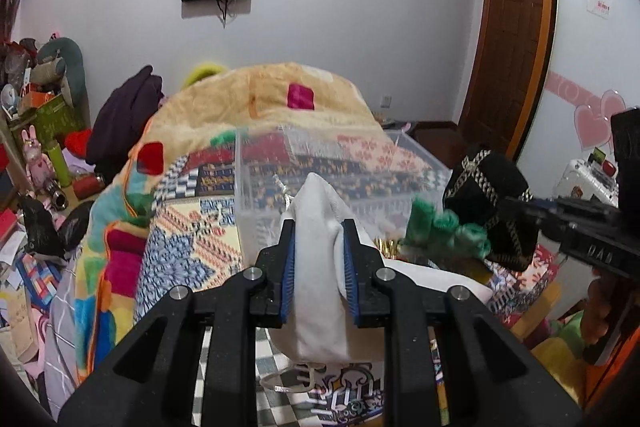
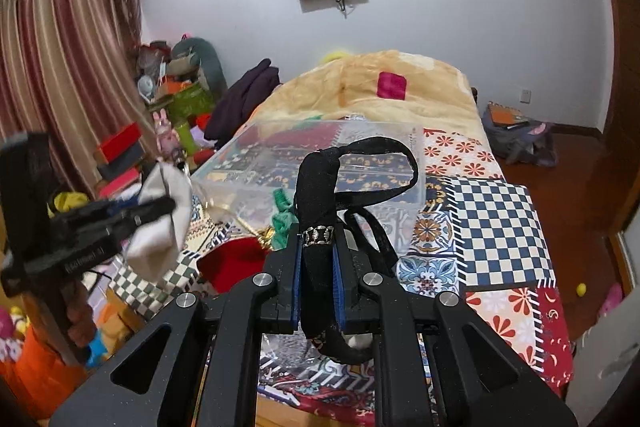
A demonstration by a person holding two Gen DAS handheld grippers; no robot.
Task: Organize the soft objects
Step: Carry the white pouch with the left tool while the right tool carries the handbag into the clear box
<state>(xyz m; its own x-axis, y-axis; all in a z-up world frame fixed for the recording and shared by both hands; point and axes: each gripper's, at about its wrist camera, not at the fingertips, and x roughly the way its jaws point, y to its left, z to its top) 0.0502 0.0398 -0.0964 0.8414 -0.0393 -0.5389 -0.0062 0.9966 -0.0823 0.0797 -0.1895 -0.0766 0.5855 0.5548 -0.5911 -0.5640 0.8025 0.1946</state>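
Blur smears the green yarn (image 1: pixel 448 231) and the black patterned cloth (image 1: pixel 490 203) held by the right gripper (image 2: pixel 318 259), whose fingers pinch its bunched body while a strap loops ahead. Left gripper (image 1: pixel 319 259) fingers clamp a white pouch (image 1: pixel 320 267); its lower end hides behind the frame. Both hang over the bed (image 2: pixel 496 223), near a clear bin (image 1: pixel 320 163). Clutter lines the floor left; bare floor lies right of the bed.

black gripper (image 1: pixel 319 267), blue jaws (silver screws)
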